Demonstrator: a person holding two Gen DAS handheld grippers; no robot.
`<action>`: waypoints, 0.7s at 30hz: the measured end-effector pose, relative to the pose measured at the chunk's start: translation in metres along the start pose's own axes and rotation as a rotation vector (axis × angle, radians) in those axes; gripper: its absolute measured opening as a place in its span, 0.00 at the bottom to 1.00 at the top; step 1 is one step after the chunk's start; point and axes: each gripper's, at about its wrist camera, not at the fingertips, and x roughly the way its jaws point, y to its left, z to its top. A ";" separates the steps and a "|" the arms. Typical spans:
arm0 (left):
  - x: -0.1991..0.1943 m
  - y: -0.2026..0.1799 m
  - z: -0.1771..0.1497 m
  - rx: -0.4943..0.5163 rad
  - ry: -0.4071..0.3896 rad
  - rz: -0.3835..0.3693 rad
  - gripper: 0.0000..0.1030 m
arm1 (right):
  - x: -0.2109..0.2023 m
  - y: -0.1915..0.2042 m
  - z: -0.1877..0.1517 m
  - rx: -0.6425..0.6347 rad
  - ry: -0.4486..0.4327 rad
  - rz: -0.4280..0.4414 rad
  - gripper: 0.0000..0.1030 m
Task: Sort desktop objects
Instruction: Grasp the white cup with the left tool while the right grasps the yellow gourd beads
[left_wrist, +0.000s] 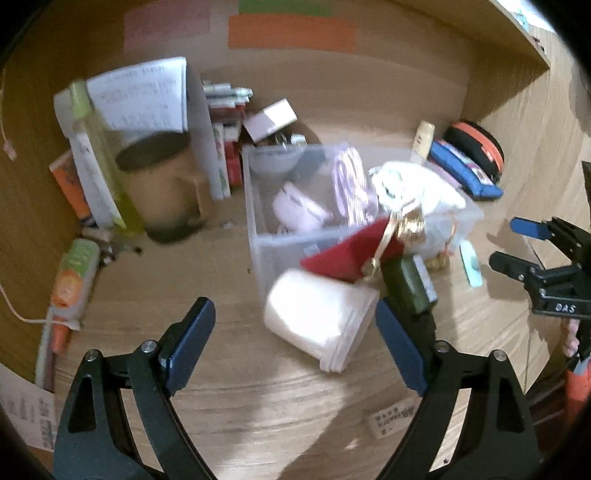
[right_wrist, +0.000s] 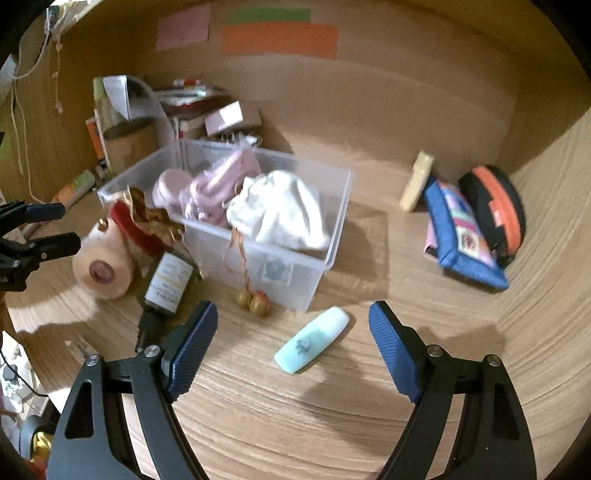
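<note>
While both grippers gape, a mint tube (right_wrist: 312, 340) lies between the right fingers (right_wrist: 393, 347).

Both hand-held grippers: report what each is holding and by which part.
Nothing is held. The left hand-held gripper is open around the white jar without touching it; the right hand-held gripper is open above the mint tube.

Both the left gripper (left_wrist: 295, 347) and right gripper (right_wrist: 291, 345) are showing black arms, silver screws and ribbed blue pads (right_wrist: 192, 350); white lettering, possibly "DAS", is blurred.
</note>
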 end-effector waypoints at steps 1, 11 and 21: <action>0.003 0.000 -0.002 0.000 0.007 -0.006 0.86 | 0.003 0.001 -0.001 -0.003 0.006 0.004 0.79; 0.037 -0.002 -0.002 0.001 0.082 -0.039 0.86 | 0.041 0.014 0.001 -0.021 0.078 0.092 0.59; 0.061 -0.009 0.004 0.022 0.111 -0.088 0.86 | 0.066 0.021 0.002 -0.024 0.145 0.128 0.46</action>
